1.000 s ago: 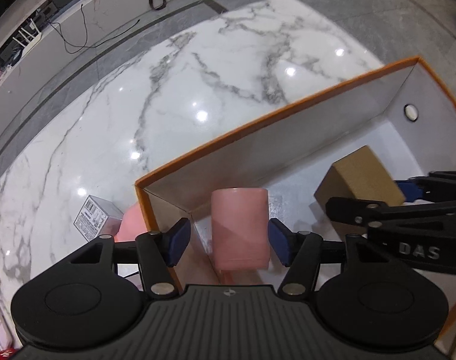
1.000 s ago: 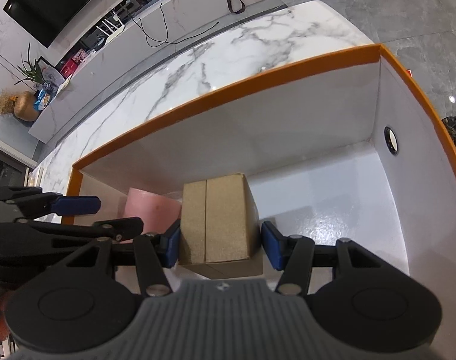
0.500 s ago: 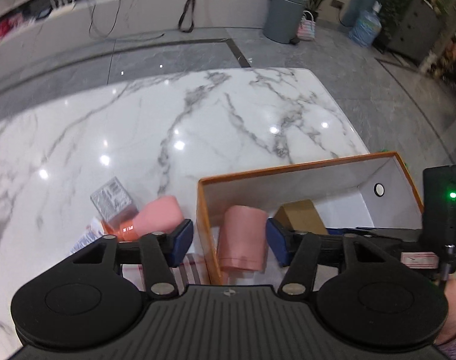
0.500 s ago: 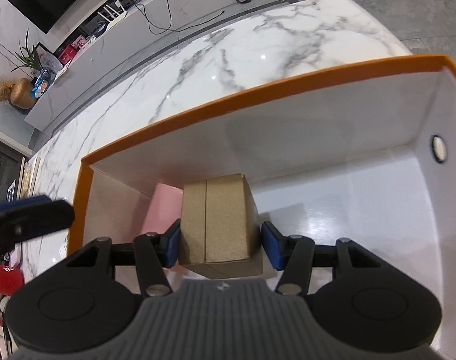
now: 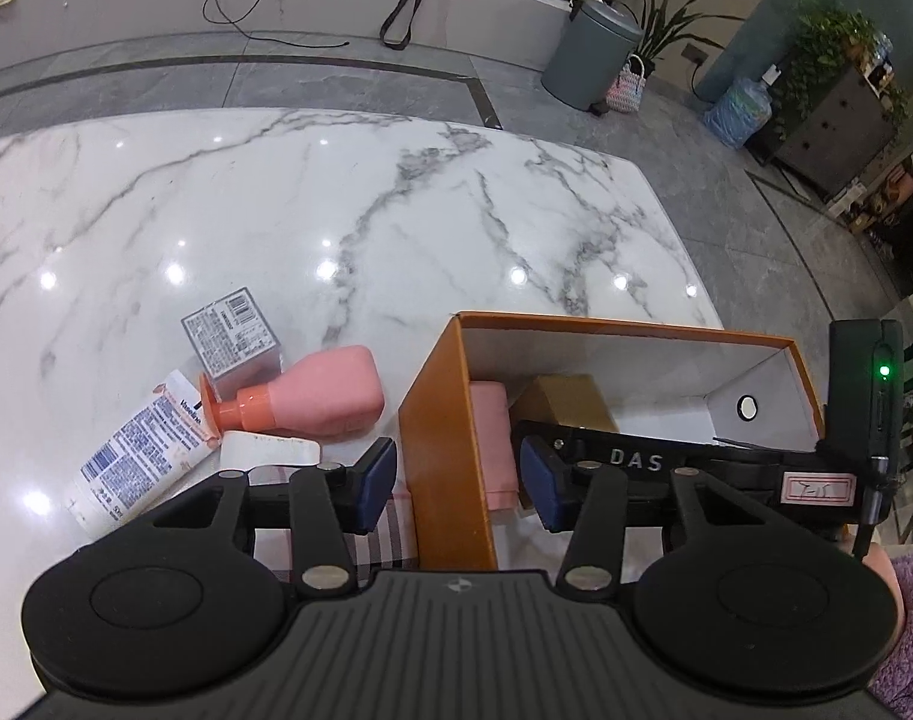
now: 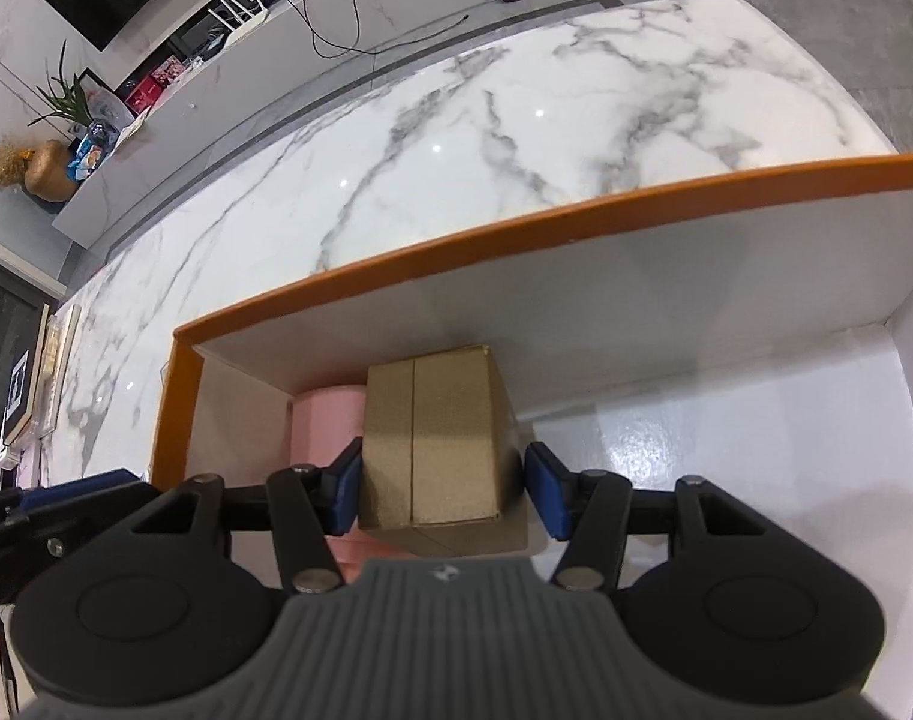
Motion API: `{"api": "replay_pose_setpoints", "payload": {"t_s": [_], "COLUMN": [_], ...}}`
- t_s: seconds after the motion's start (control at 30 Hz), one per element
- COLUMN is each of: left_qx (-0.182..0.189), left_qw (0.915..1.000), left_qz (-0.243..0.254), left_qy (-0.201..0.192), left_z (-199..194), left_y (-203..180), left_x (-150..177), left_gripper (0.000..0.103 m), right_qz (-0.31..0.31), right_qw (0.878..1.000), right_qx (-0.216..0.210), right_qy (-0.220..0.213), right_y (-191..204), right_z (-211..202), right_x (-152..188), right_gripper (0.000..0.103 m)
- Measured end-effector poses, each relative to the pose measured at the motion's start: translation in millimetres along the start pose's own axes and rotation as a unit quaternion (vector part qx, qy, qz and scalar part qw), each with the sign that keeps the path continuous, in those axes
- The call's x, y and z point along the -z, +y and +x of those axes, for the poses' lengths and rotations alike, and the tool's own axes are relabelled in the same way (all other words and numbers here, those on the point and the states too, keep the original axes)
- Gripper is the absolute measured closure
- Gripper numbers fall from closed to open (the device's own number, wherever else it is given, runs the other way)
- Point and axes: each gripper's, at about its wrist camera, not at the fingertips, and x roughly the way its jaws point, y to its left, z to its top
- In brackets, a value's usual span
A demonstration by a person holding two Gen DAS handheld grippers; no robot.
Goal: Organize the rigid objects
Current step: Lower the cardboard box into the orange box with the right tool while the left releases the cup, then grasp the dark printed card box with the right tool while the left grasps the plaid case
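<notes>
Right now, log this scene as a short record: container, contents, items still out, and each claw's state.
container: orange box, open top, on marble table
inside: pink cup with brown carton beside it
outside the box: pink bottle lying on its side, grey printed box, white tube
left claw: open, empty, one finger on each side of a box wall
right claw: shut on the brown carton, inside the box
</notes>
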Motion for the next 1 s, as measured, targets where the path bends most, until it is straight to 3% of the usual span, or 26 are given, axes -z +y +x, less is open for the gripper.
{"api": "replay_pose_setpoints", "payload": {"t_s": [0.13, 0.4, 0.67, 1.0], "left_qx": [0.007, 0.015, 0.013, -0.021], "left_qw": [0.9999, 0.9989, 0.9944, 0.9881], "left_qz": [-0.010, -0.040, -0.095, -0.137], "left_qy": [-0.007, -0.018, -0.046, -0.067], "left_z": [-6.4, -20.7, -39.1, -56.1], "left_y": [5.8, 22.2, 52.0, 87.9], "left_x": [4.6, 22.2, 42.1, 59.5], "left_gripper": [0.047, 0.047, 0.047, 0.047], "right_qz": [-0.009, -0.066, -0.107, -0.112], "right_qw": [1.000, 0.998, 0.994, 0.993], "right_qx": [-0.009, -0.004, 0.004, 0.034], "right_qy": [-0.001, 0.024, 0.037, 0.025], "right_y": [1.7, 2.5, 7.7, 10.0], "right_z": [-5.7, -22.8, -23.0, -12.7], "right_x": [1.6, 18.2, 28.5, 23.1], "right_gripper": [0.038, 0.040, 0.077, 0.086]}}
